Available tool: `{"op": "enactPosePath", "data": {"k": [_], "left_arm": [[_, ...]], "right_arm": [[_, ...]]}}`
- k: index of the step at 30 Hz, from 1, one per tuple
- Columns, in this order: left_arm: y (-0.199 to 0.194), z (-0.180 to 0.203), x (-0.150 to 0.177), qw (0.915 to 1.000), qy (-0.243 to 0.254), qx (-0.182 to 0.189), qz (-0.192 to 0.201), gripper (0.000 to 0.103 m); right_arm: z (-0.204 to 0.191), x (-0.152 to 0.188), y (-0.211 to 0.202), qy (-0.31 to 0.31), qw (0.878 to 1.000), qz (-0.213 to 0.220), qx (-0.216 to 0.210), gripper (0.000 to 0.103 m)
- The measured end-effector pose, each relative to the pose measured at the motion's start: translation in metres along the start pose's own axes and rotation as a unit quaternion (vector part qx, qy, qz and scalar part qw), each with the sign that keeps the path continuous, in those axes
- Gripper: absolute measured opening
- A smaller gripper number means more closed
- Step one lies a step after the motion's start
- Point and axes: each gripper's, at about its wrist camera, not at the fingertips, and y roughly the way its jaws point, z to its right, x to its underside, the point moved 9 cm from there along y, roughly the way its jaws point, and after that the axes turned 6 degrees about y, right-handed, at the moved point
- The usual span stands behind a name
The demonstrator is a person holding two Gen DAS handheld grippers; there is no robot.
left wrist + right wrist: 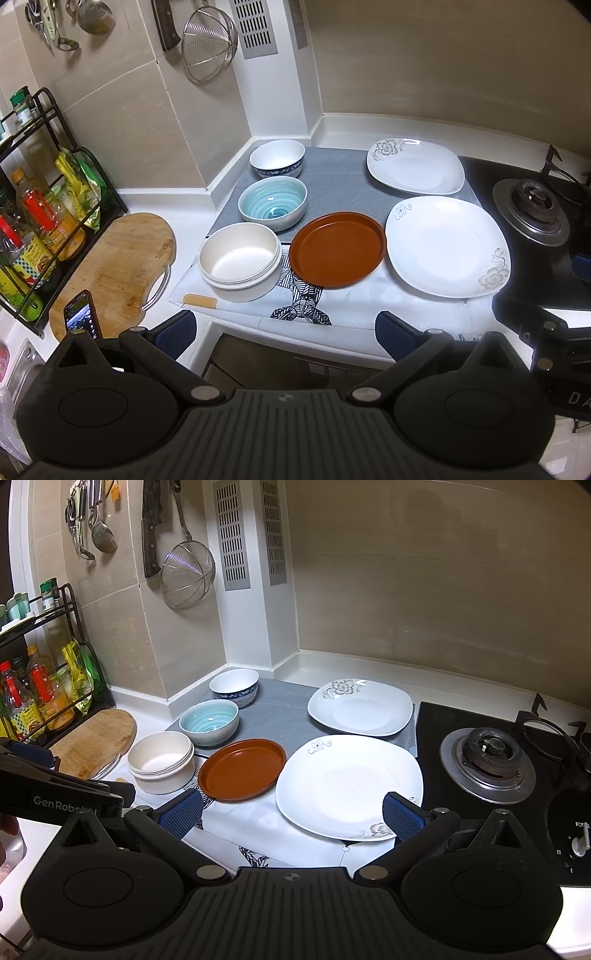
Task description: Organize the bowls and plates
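On the counter mats stand three bowls in a row: a cream bowl [240, 260] [160, 762] nearest, a teal swirl bowl [272, 203] [209, 722] behind it, and a blue-patterned white bowl [277, 158] [233, 687] at the back. A brown round plate [337, 249] [242, 768] lies beside the cream bowl. Two white square floral plates lie to the right, one near [447, 245] [349, 786] and one far [415, 166] [360, 708]. My left gripper [285, 332] is open and empty, hovering before the counter edge. My right gripper [291, 818] is open and empty above the near white plate's front edge.
A gas stove burner [532, 210] [487, 758] sits right of the plates. A wooden cutting board [118, 269] [92, 740], a phone [82, 319] and a black rack of bottles [40, 221] are at the left. Utensils and a strainer [186, 574] hang on the tiled wall.
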Motion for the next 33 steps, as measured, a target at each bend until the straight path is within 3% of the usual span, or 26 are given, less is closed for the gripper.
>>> {"op": "enactPosePath", "data": {"k": [12, 19, 27, 33], "left_arm": [[-0.002, 0.015, -0.007, 0.9997, -0.016, 0.015, 0.005, 0.103], [0.01, 0.008, 0.001, 0.9984, -0.049, 0.02, -0.021, 0.103], [0.048, -0.018, 0.006, 0.9957, -0.078, 0.029, -0.041, 0.103], [0.107, -0.025, -0.01, 0.9908, -0.094, 0.084, -0.05, 0.103]], "right_arm": [[0.02, -0.003, 0.001, 0.004, 1.0, 0.0, -0.01, 0.103], [0.027, -0.009, 0.009, 0.009, 0.999, -0.008, -0.029, 0.103], [0.019, -0.023, 0.058, 0.03, 0.997, -0.047, -0.045, 0.103], [0.005, -0.044, 0.116, 0.032, 0.994, -0.09, -0.046, 0.103]]}}
